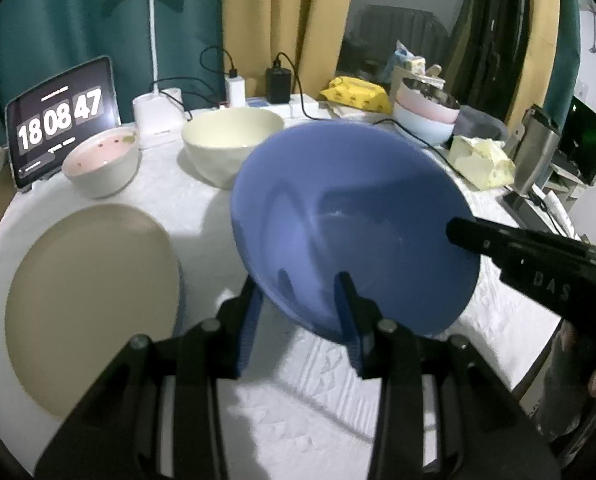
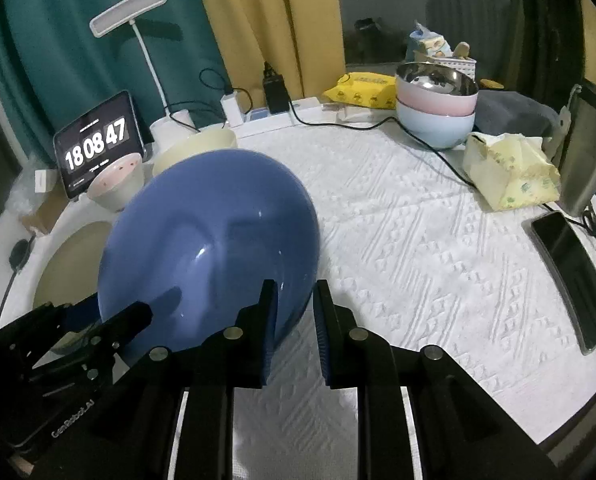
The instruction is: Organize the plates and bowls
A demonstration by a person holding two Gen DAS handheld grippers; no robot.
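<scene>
Two tongs share one blue plate [image 1: 350, 220], tilted above the table [image 1: 298, 400].
Left tongs [image 1: 298, 312] clamp its rim; right tongs [image 2: 295, 320], narrow, look just released, so it could tip out.

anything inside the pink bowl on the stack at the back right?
A shiny metal bowl nests in the pink bowl, which sits in a light blue bowl. The metal bowl's bottom is not visible.
</scene>
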